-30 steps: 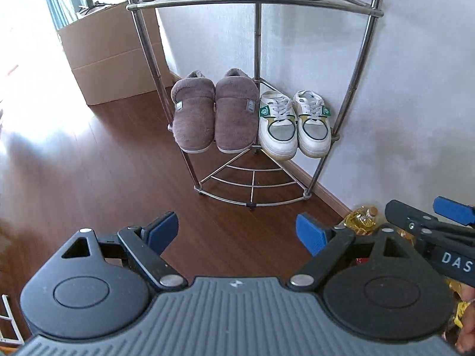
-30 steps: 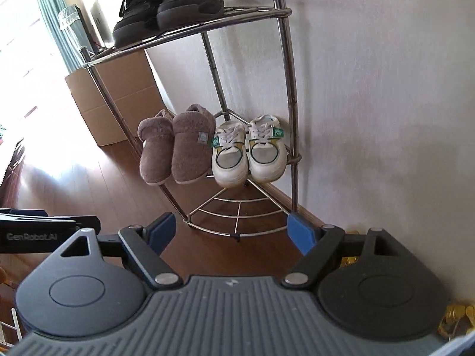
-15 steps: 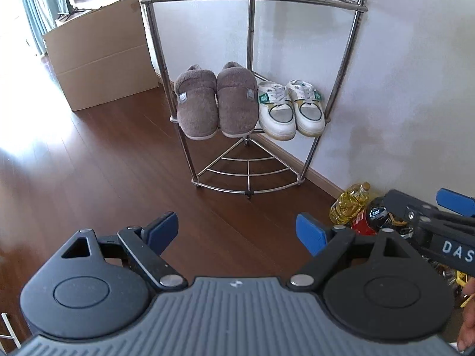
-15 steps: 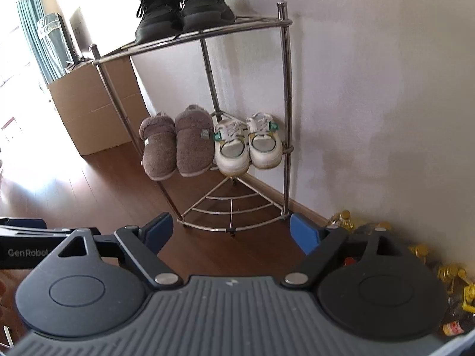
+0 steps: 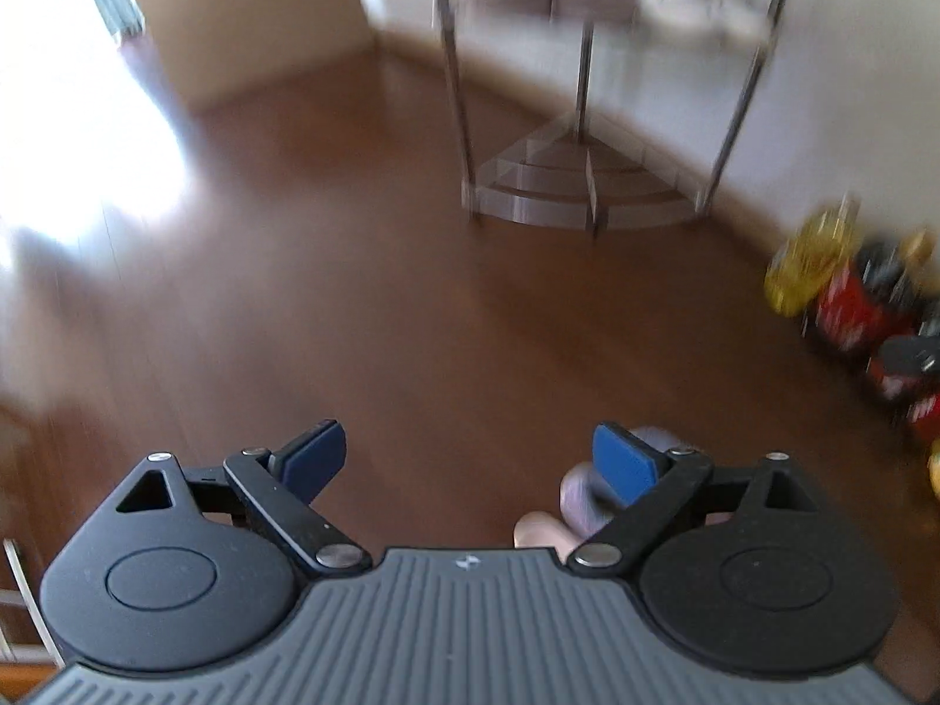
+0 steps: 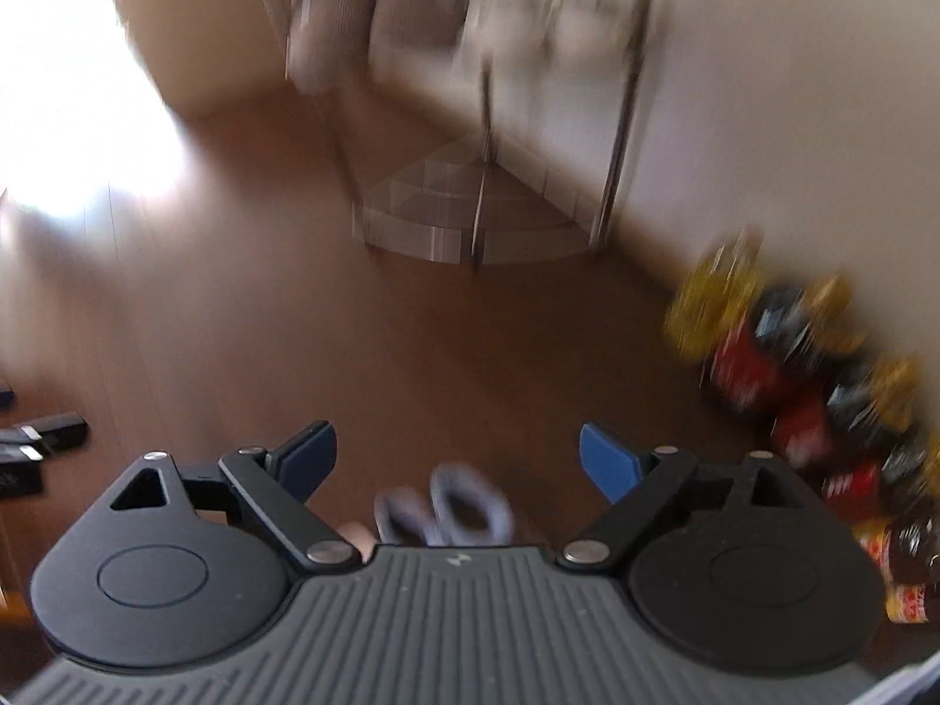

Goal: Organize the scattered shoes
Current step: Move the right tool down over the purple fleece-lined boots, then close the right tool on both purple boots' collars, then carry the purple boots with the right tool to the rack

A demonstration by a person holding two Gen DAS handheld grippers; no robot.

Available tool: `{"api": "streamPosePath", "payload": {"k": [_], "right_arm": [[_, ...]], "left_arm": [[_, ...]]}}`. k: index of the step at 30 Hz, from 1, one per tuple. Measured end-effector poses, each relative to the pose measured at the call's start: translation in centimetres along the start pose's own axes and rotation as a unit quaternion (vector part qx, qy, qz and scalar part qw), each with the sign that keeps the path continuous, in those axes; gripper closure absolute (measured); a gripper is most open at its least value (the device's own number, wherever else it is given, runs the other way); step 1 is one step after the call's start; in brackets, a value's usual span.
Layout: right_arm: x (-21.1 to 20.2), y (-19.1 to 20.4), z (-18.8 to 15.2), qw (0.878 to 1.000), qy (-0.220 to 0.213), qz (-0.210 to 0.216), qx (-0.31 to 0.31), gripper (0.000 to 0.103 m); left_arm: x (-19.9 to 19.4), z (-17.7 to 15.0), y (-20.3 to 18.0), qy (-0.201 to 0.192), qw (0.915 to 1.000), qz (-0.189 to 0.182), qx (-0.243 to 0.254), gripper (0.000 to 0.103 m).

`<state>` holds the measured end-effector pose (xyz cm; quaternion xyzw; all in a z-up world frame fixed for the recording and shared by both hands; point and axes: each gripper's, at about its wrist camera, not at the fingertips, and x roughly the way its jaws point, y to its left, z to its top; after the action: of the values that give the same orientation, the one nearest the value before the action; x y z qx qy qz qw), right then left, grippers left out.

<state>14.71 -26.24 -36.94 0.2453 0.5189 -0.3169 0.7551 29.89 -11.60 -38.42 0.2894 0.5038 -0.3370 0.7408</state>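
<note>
Both views are motion-blurred. The metal corner shoe rack point(image 5: 587, 200) stands against the wall, also in the right wrist view point(image 6: 470, 223). Brown slippers point(image 6: 376, 17) and white sneakers point(image 6: 546, 6) sit on its middle shelf, blurred at the top edge. A greyish-purple pair of slippers point(image 6: 458, 511) lies on the floor close under my right gripper point(image 6: 458, 461), which is open and empty. Part of that pair shows in the left wrist view point(image 5: 578, 496) by my left gripper point(image 5: 470, 461), which is open and empty.
A cardboard box point(image 5: 247, 17) stands at the back left by the wall. Several bottles point(image 6: 793, 364) line the wall at right, also in the left wrist view point(image 5: 852, 305). Dark objects point(image 6: 41, 440) lie at the left edge. Brown wood floor point(image 5: 352, 294) lies between.
Both grippers have pulled back from the rack and tilted down toward the floor. The greyish-purple slippers have come into view near the fingers. Both stay open.
</note>
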Motion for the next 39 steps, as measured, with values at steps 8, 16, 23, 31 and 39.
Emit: {"api": "streamPosePath", "payload": {"k": [8,16,23,31,39], "right_arm": [[19.3,4.6,-7.2,0.991,0.073,0.004,-0.115,0.021],[36.2,5.7,-10.7,0.978,0.127,-0.031,-0.162,0.029],[36.1,4.0,-14.2,0.969,0.144,-0.044,-0.196,0.031],[39.4,4.6,-13.4,0.960,0.174,-0.008,-0.220,0.074],[34.1,-0.1,-7.6,0.979,0.161,0.052,-0.110,0.079]], "left_arm": [[11.3,-7.7,-1.8,0.067,0.9975,-0.004,-0.025,0.010],[19.9,-9.5,-3.9,0.066,0.9968,-0.025,-0.037,0.010],[22.5,-9.2,-6.3,0.079,0.9958,-0.044,-0.018,0.010],[22.4,-8.6,-7.9,0.102,0.9939,-0.042,0.010,0.010],[20.1,-3.5,-10.4,0.097,0.9936,-0.018,0.056,0.010]]}}
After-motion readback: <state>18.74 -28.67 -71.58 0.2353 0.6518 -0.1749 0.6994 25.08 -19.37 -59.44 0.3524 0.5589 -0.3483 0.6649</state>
